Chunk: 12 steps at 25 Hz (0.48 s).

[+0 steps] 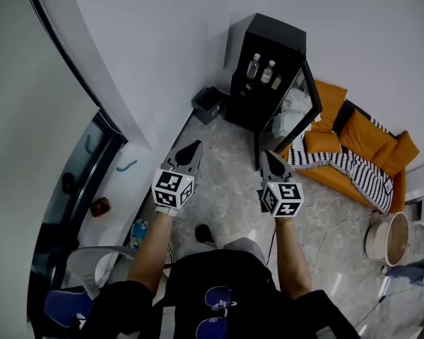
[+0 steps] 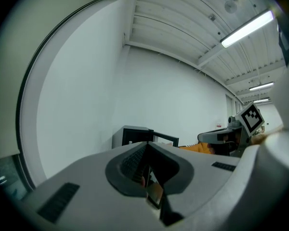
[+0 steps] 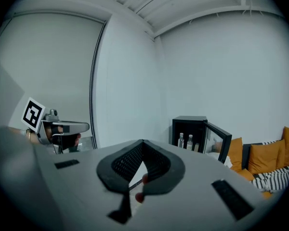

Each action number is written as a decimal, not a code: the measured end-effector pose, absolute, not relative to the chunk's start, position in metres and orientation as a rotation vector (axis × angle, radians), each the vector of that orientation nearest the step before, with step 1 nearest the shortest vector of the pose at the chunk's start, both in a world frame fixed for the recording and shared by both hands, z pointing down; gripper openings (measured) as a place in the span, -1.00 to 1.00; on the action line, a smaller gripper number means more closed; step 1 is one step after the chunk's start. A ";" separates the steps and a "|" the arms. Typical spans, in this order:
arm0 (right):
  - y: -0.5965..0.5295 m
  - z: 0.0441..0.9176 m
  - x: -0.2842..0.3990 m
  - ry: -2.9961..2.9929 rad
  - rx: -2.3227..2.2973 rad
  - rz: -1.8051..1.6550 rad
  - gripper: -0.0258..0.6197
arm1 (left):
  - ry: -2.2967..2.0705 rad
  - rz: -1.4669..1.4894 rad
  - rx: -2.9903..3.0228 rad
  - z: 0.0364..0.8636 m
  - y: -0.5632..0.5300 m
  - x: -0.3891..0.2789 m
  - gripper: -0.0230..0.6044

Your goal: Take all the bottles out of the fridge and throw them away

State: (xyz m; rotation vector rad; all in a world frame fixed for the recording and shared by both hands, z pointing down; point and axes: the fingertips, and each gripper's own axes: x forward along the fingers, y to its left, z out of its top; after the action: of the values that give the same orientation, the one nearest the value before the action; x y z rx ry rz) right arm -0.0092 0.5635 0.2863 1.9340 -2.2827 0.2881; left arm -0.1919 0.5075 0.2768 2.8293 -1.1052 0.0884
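A small dark bin sits on the floor by the wall, just left of the fridge. The left gripper is held out level, its jaws shut together on nothing, well short of the fridge. The black fridge stands open, its glass door swung to the right. Clear bottles stand upright side by side on its shelf. The right gripper is likewise closed and empty. An orange sofa lies farther right.
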 end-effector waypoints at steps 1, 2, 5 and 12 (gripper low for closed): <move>0.559 0.286 -0.011 -2.278 1.935 0.287 -0.92 | -1.105 0.084 2.826 0.277 0.504 -0.195 -0.93; 0.555 0.285 -0.013 -2.273 1.936 0.285 -0.92 | -1.106 0.078 2.823 0.277 0.500 -0.199 -0.93; 0.545 0.283 -0.018 -2.264 1.938 0.273 -0.92 | -1.113 0.057 2.812 0.278 0.489 -0.208 -0.93; 0.521 0.282 -0.025 -2.275 1.923 0.251 -0.92 | -1.135 0.032 2.809 0.276 0.467 -0.215 -0.93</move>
State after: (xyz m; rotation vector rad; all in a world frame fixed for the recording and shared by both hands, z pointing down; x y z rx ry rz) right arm -0.0246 0.5206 0.2815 1.9227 -2.2748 0.2506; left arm -0.2152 0.4669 0.2757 2.8087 -1.1352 0.0317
